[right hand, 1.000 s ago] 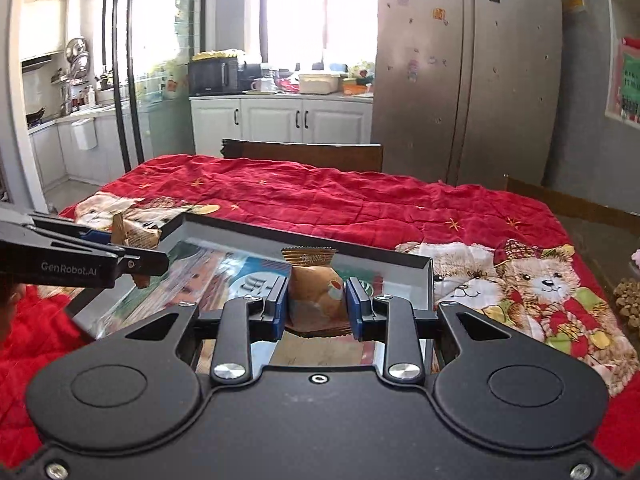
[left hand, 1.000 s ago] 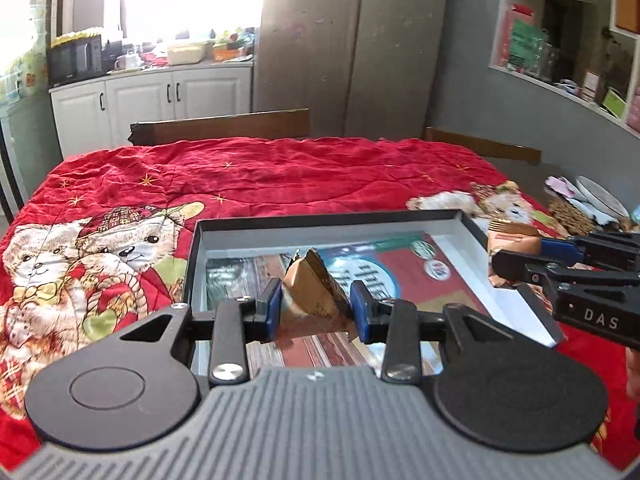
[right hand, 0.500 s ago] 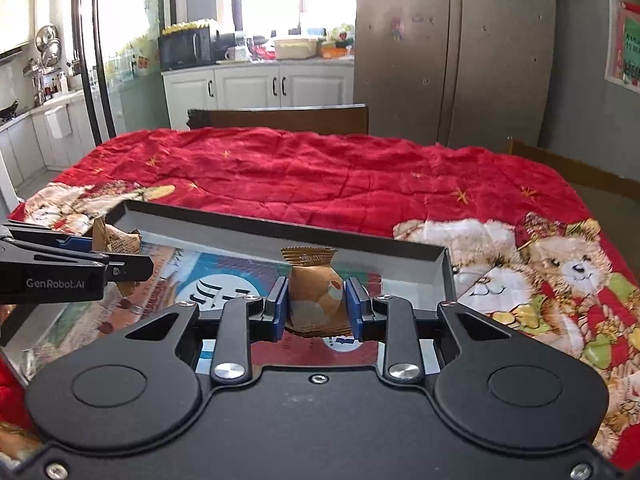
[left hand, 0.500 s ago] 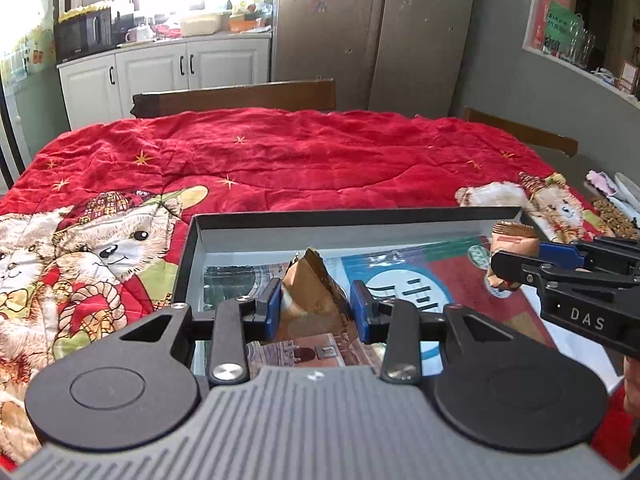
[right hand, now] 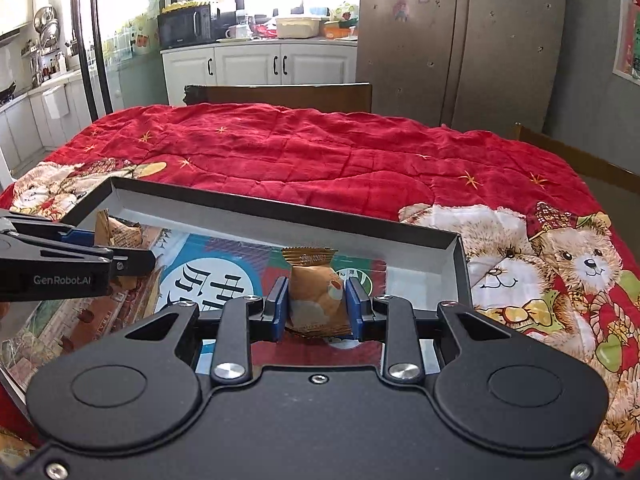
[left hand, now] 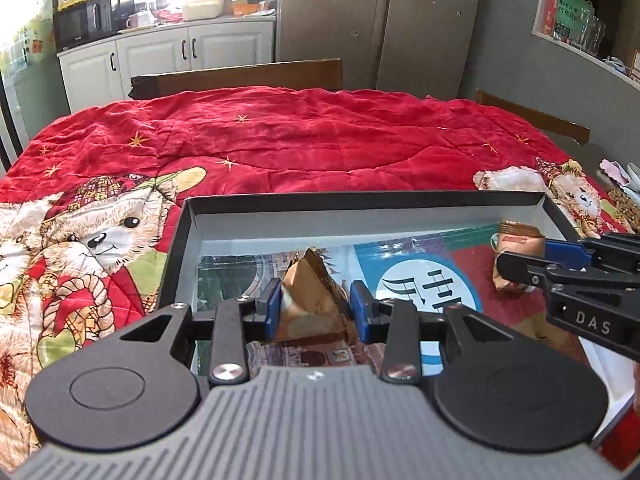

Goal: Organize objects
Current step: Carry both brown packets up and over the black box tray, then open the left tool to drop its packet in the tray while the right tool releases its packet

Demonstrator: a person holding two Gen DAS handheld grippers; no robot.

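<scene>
My left gripper is shut on a brown snack packet and holds it over the left part of a shallow dark-rimmed box with a printed picture on its floor. My right gripper is shut on a second brown snack packet over the right part of the same box. The right gripper with its packet shows at the right of the left wrist view. The left gripper with its packet shows at the left of the right wrist view.
The box lies on a red quilt with teddy bear prints that covers the table. A wooden chair back stands at the far side. White cabinets and a steel fridge stand behind.
Both grippers have moved forward over the box with their packets still held. The far wall of the box now sits closer in both views.
</scene>
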